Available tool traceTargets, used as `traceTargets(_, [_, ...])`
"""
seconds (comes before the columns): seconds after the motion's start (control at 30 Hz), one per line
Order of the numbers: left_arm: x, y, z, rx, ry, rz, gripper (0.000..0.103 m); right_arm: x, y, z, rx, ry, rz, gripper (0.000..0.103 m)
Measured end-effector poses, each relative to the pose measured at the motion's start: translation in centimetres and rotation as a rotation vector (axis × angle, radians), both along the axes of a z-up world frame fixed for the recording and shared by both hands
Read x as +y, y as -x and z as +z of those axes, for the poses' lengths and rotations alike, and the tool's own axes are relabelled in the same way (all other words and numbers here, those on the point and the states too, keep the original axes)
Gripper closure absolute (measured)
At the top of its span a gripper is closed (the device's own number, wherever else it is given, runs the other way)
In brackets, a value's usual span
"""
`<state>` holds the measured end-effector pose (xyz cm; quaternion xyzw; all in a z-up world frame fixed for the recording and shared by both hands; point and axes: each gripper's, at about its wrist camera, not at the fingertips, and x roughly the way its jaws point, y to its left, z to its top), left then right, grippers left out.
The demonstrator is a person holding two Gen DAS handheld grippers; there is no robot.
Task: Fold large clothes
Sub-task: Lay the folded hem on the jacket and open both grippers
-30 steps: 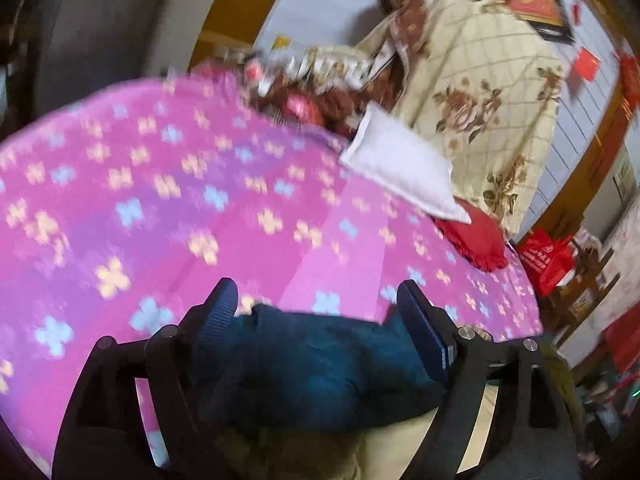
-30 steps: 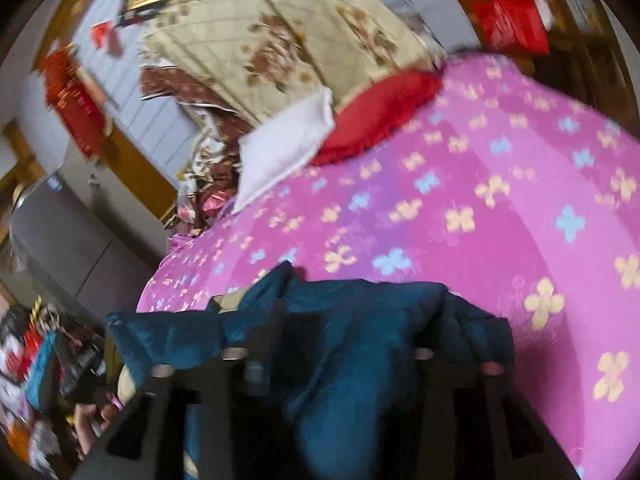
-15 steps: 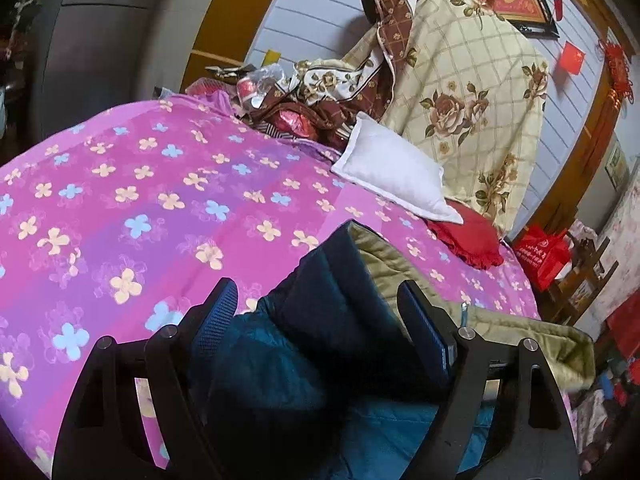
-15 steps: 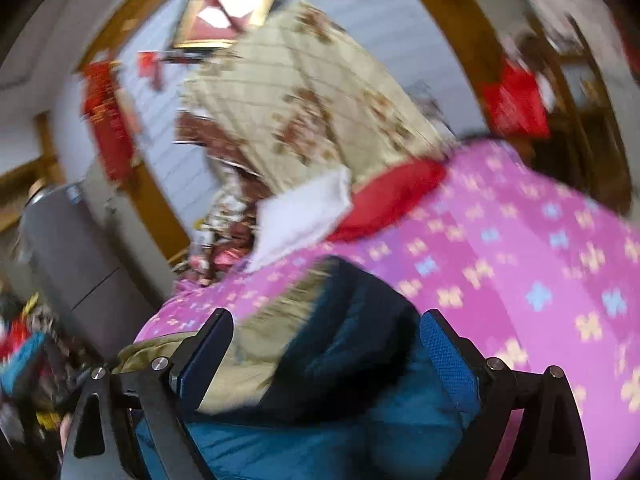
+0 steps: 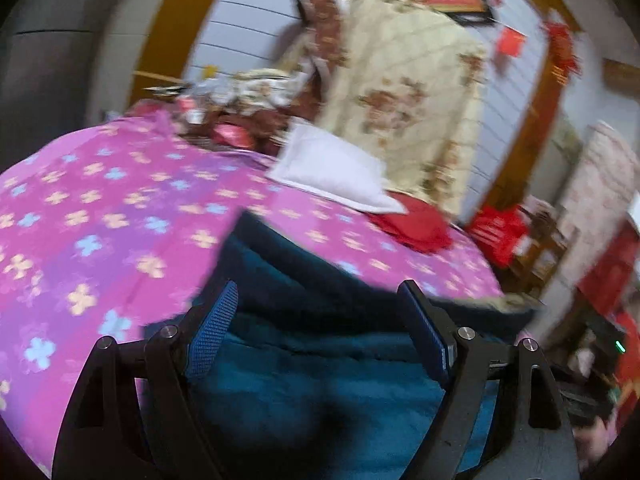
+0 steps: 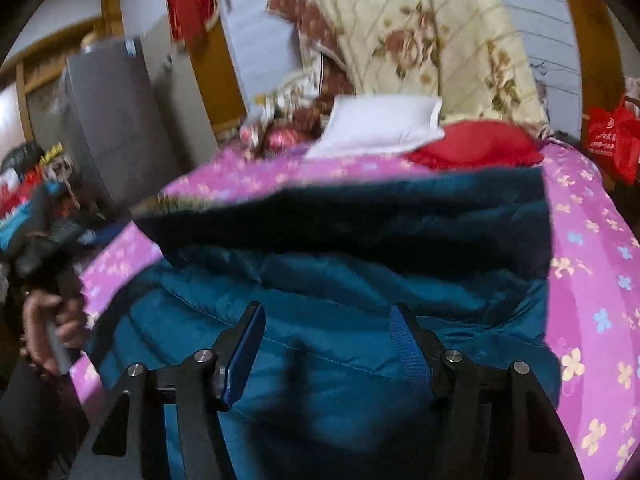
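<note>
Pink floral bedspread (image 6: 592,264) — teal quilted jacket (image 6: 340,300) lies crosswise, collar toward pillows.

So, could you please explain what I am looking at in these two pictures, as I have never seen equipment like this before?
No robot here: a person holds a two-fingered claw in each hand, and each claw carries a wide-angle camera looking forward along its fingers. One picture is from the left claw, the other from the right claw. The black arms with blue pads at the bottom are the claw's own fingers.

Both look over a bed with a pink flowered bedspread. A large blue padded jacket lies on it, with its far part turned back over itself. Behind are a white pillow and a red cushion.

The left claw stands open over the jacket. The right claw's jaws are closing, but the pads are not pressing on the cloth. At the left edge of the right picture, the person's other hand grips a handle.
</note>
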<state>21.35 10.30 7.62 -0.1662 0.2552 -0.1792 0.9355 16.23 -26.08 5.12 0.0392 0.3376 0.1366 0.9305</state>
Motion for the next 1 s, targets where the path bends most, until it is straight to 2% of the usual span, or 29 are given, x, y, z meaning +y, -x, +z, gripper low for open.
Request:
traceTargets(0.07, [-1.5,-0.2,-0.3,0.012,-0.053,-0.029,0.021,0.3,-1.4,-0.4,0.038,-0.005,-0.015,0.040])
traceTargets(0.2, [-4.3,-3.0,-1.9,0.106,-0.162,-0.040,0.021,-0.7,-3.2,-0.9,0.084,-0.050,-0.113,0.040])
traceTargets(0.3, [-7.0,-5.8,-2.1,0.125,-0.291,-0.010,0.021,-1.7,-5.3,-1.0,0.151,-0.104,-0.162,0.039])
traceTargets(0.4, [-8.7,-9.7,-2.9,0.209,-0.362,-0.012,0.021,-2.6,-7.5,-1.6,0.200,-0.128,-0.211,0.024])
traceTargets(0.5, [-9.9,-13.5,-5.2,0.270,-0.514,0.029,0.021,-4.2,-10.2,-3.7,0.258,-0.089,-0.260,0.021])
traceTargets(0.53, [-9.9,-14.7,-6.6,0.319,-0.567,0.057,0.021,-5.1,-10.9,-4.7,0.293,-0.087,-0.280,0.021])
traceTargets(0.57, [-9.6,-15.5,-8.1,0.368,-0.586,0.081,0.021,-6.0,-11.5,-5.8,0.327,-0.092,-0.293,0.021])
traceTargets(0.63, [-8.2,-16.3,-10.0,0.428,-0.504,0.095,0.019,-7.7,-11.8,-7.1,0.349,-0.147,-0.288,0.021])
traceTargets(0.67, [-7.4,-16.3,-10.6,0.429,-0.444,0.114,0.018,-8.4,-11.8,-7.5,0.358,-0.160,-0.294,0.021])
traceTargets(0.7, [-7.1,-16.3,-10.8,0.427,-0.433,0.126,0.017,-8.7,-11.9,-7.7,0.367,-0.152,-0.297,0.021])
traceTargets(0.87, [-7.2,-15.8,-11.4,0.427,-0.459,0.164,0.016,-8.8,-11.9,-8.2,0.374,-0.121,-0.327,0.022])
traceTargets(0.97, [-7.4,-15.5,-9.6,0.422,-0.488,0.211,0.018,-8.6,-11.5,-7.4,0.350,-0.107,-0.320,0.022])
traceTargets(1.0, [-7.3,-14.7,-8.4,0.405,-0.472,0.227,0.018,-8.4,-11.2,-6.7,0.334,-0.095,-0.329,0.022])
